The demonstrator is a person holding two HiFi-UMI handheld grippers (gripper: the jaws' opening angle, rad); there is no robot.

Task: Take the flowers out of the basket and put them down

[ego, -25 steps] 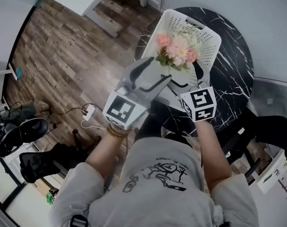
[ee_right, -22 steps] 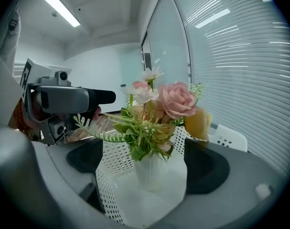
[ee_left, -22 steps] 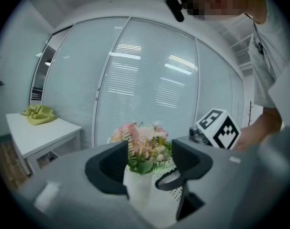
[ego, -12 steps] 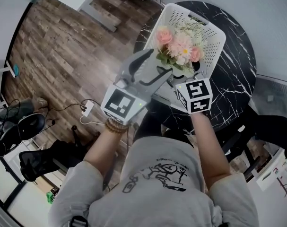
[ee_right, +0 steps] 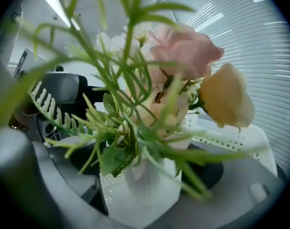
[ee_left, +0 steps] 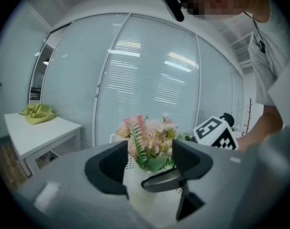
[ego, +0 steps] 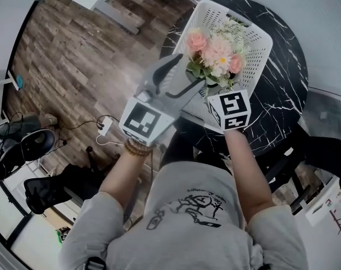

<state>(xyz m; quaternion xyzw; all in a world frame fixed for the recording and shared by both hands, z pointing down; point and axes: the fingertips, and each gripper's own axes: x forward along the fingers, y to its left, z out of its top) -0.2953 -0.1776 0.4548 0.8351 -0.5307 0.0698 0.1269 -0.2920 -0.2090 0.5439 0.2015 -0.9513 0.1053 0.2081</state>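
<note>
Black marble table [ego: 282, 94], basket [ego: 260, 32] near its left edge. Right gripper [ego: 218, 91] has moved in, jaws closing round the flowers' [ego: 215, 55] vase [ee_right: 147, 185] but not yet gripping. Left gripper [ego: 188, 75] gapes, empty. Lift looks imminent.

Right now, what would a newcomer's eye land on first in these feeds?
The pink and peach flowers, standing in a white basket on the black marble table, dominate the head view. In the right gripper view they fill the frame, with their white vase between the right gripper's closing jaws. The left gripper is open beside the basket.
</note>
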